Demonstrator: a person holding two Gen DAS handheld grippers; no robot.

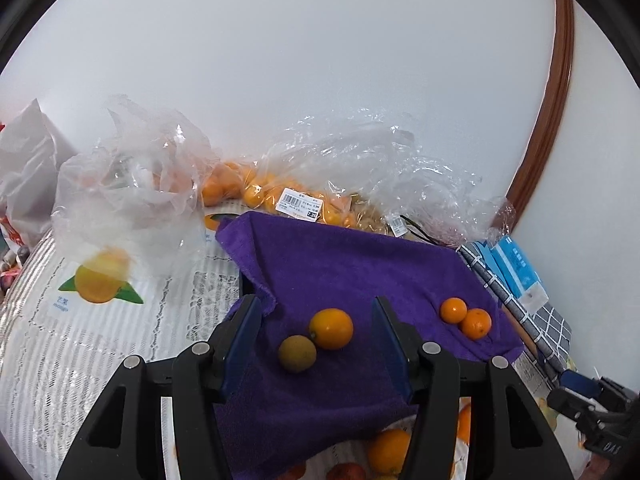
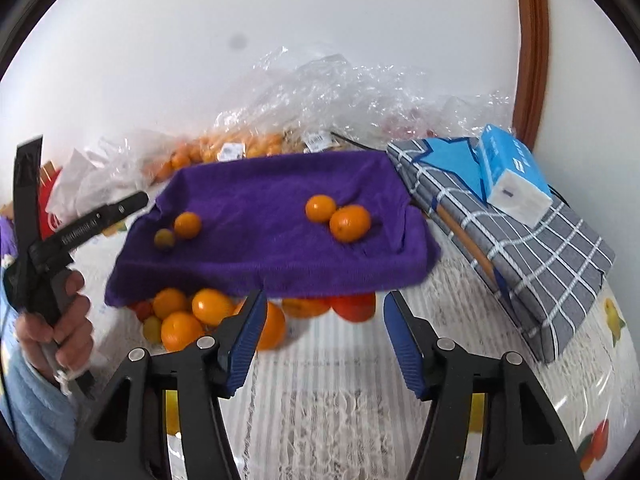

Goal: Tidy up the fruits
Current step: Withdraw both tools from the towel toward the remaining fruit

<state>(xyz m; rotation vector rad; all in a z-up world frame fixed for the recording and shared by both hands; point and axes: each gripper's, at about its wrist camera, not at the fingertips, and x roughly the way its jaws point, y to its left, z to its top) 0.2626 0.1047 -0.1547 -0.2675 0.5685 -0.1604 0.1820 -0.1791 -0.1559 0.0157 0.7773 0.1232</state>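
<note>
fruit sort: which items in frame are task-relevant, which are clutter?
In play:
- purple towel
- greenish fruit and orange fruit on it
- pair of oranges on it
- loose fruit pile at the towel's near edge
- bagged oranges
- left gripper, right gripper, both open and empty

Lying about:
- tissue pack
- checked grey cushion
- empty plastic bag

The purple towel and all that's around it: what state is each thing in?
Purple towel: draped, four fruits on top.
Greenish fruit: on the towel, touching an orange fruit.
Orange pair: side by side, touching.
Loose fruit pile: on the table, partly under the towel.
Plastic bags: crumpled, holding fruit.
Tissue pack: on the checked bundle.
Left claw: open, empty.
Right claw: open, empty.
</note>
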